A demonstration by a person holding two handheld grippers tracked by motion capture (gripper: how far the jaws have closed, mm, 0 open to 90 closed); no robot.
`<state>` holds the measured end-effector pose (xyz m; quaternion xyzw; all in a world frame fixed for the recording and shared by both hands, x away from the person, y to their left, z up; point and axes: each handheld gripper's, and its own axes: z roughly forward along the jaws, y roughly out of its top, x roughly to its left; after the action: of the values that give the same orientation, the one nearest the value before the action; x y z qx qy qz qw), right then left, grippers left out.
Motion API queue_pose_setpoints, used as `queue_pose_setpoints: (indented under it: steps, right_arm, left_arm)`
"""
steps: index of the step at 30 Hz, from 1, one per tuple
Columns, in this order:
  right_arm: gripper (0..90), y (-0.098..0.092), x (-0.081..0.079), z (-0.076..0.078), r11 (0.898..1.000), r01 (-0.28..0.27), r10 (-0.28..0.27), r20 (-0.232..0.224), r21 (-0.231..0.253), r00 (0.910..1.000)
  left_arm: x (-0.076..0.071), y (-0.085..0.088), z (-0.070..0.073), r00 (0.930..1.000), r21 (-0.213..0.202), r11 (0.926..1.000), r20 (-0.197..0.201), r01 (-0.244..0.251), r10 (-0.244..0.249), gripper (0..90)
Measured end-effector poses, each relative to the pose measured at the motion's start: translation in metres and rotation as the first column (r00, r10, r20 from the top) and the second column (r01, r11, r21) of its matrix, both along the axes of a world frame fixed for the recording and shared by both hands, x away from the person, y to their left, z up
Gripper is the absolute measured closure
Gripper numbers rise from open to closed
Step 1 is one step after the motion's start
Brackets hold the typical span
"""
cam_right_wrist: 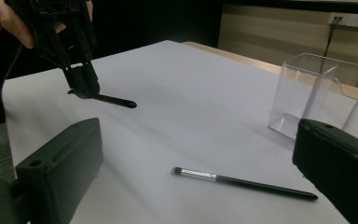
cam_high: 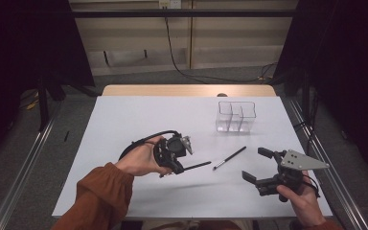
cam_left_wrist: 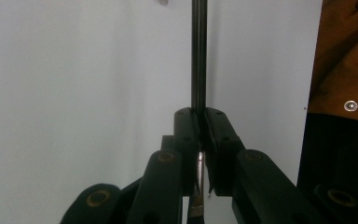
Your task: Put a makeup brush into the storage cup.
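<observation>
Nearest the camera in the high view are the person's two hands, a rust-coloured sleeve (cam_high: 100,191) on the left arm. The left tongs (cam_high: 176,168) are clenched on a thin dark brush (cam_high: 195,166); in the left gripper view the black jaws meet around its stem, which runs straight ahead from between them, with a metal band showing behind the pads. The held brush is slim, black and glossy. From the high view its long axis lies nearly level, pointing from the left tongs toward the right side of the worktop (cam_high: 139,120), its free end just above the white surface.

The right tongs (cam_high: 258,165) stand released, jaws wide apart with nothing between them, raised over the worktop's right front part.

A second brush (cam_high: 229,158) lies flat on the worktop between the two tongs, touching neither: black handle, silver ferrule, small dark tip. Its handle end points toward the clear divided box (cam_high: 236,116) standing farther back.
</observation>
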<state>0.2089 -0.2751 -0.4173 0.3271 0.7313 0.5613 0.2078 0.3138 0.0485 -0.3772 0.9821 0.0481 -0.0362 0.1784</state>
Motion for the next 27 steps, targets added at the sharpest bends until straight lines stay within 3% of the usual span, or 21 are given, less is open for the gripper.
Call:
queue_pose_setpoints:
  steps: [5,7,11,19,21,23,24,25,27]
  right_arm:
    - [1.9,0.005,0.01,0.006,0.998,-0.041,0.04,-0.017,-0.04,0.999]
    - [1.7,0.008,0.015,0.007,0.997,-0.027,0.025,-0.018,-0.069,0.9995]
    - [2.5,0.016,0.023,0.01,0.991,-0.08,0.074,-0.061,-0.106,0.9954]
    - [2.5,0.036,0.033,0.02,0.98,-0.174,0.164,-0.105,-0.101,0.9809]
    - [2.6,0.042,0.036,0.024,0.973,-0.2,0.187,-0.112,-0.116,0.9759]
    - [3.2,0.048,0.04,0.028,0.961,-0.246,0.227,-0.147,-0.126,0.9627]
    - [3.2,0.048,0.04,0.028,0.961,-0.246,0.227,-0.147,-0.126,0.9627]
    - [4.0,0.054,0.045,0.032,0.938,-0.301,0.27,-0.18,-0.173,0.9458]
    - [4.1,0.059,0.047,0.034,0.929,-0.315,0.28,-0.188,-0.192,0.9412]
  left_arm:
    - [0.0,0.0,0.001,1.0,-0.002,1.0,-0.006,0.007,-0.007,84.2]
    - [-0.001,-0.002,0.001,0.9999,-0.001,0.9999,-0.011,0.011,-0.011,84.2]
    - [-0.003,-0.005,0.001,0.9997,0.001,0.9997,-0.007,0.023,-0.023,84.2]
    - [-0.003,-0.009,0.004,0.9988,0.011,0.999,-0.021,0.043,-0.043,84.2]
    - [-0.004,-0.01,0.004,0.9992,-0.002,0.9993,-0.013,0.037,-0.037,84.2]
    - [-0.004,-0.011,0.004,0.9989,0.007,0.9989,-0.013,0.046,-0.045,84.2]
    - [-0.004,-0.011,0.004,0.9989,0.007,0.9989,-0.013,0.046,-0.045,84.2]
    - [-0.003,-0.011,0.005,0.9987,0.009,0.9988,-0.016,0.048,-0.048,84.2]
    - [-0.004,-0.01,0.006,0.9984,0.011,0.9985,-0.018,0.054,-0.053,84.2]
